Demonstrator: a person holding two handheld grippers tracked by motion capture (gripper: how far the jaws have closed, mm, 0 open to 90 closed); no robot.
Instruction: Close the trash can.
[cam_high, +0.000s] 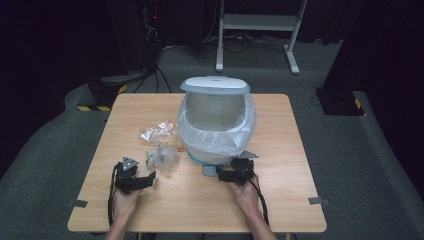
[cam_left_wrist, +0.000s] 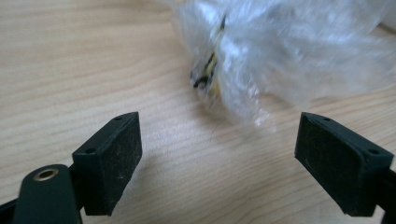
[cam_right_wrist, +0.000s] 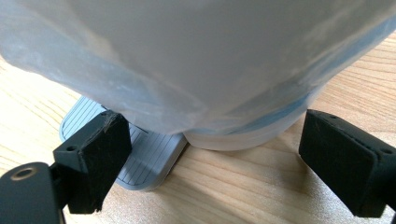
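Note:
A small pedal bin (cam_high: 216, 120) with its grey lid raised and a clear liner bag folded over its rim stands mid-table. Its grey ribbed pedal (cam_right_wrist: 135, 154) sticks out at the front base. My right gripper (cam_high: 226, 173) is open just in front of the bin's base (cam_right_wrist: 243, 137), one pad over the pedal (cam_high: 210, 170). Two crumpled clear plastic wrappers lie left of the bin, one farther back (cam_high: 159, 132), one nearer (cam_high: 162, 156). My left gripper (cam_high: 145, 180) is open, low over the table, with the nearer wrapper (cam_left_wrist: 280, 51) just beyond its pads (cam_left_wrist: 112, 158).
The wooden table (cam_high: 280, 200) has tape tabs at its front corners (cam_high: 77, 203). Bare wood lies between and in front of my two hands. Beyond the table are a dark floor, cables and a white stand's legs (cam_high: 257, 30).

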